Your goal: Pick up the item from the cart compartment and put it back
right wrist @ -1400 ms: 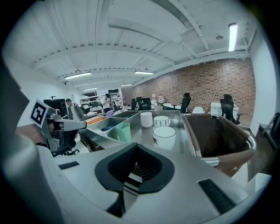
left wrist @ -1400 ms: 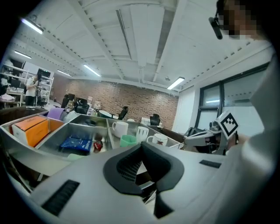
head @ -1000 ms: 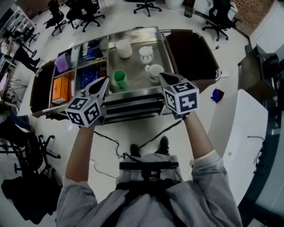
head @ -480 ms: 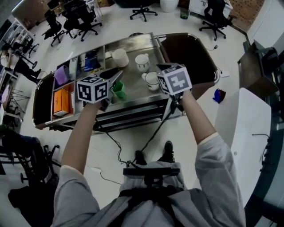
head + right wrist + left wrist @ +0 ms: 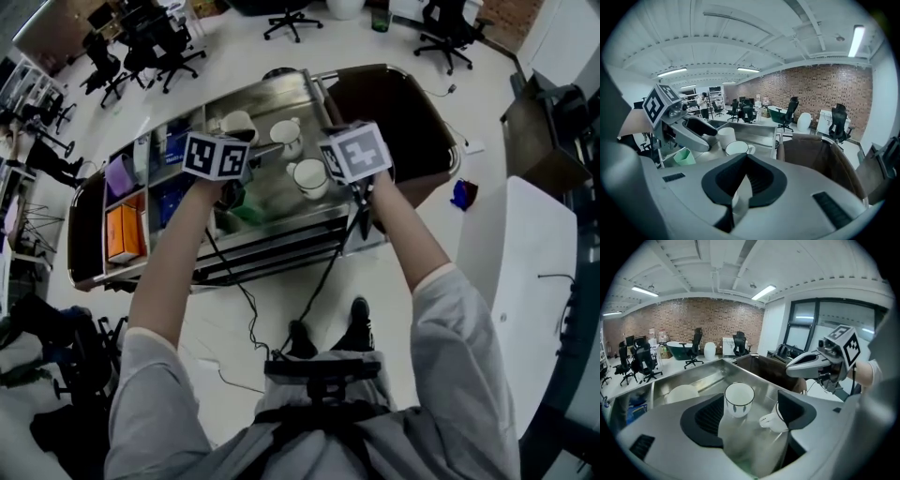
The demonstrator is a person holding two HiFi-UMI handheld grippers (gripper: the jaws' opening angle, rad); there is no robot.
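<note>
Head view and both gripper views, one instant. A person stands at a steel cart (image 5: 281, 94), holding a tool in each hand over its top tray.

(a) The task's thing: a white cup (image 5: 739, 399) with a dark rim and dark marks on its wall stands upright on the tray. Its mouth faces up and its long axis is vertical.

(b) The left tool (image 5: 750, 394) points down at a slant toward the tray. Its jaws stand wide and have just been opening. The cup shows in the gap between them, just beyond the tips and nearer the left jaw. Neither pad presses on it, and nothing is gripped.

(c) A white mug (image 5: 771, 423) sits on the tray just right of the cup, its handle turned left. The right jaw of the left tool partly hides it.

(d) The right tool (image 5: 746, 157) hovers beside the left one, near the cart's right side. Its jaws are drawn together at the tips, with nothing between them.

(e) Other things on the tray are a plain white cup (image 5: 725, 137) farther back and a green cup (image 5: 685, 156) at the near edge, below the left tool. A dark brown bin (image 5: 811, 154) hangs at the cart's right end.
</note>
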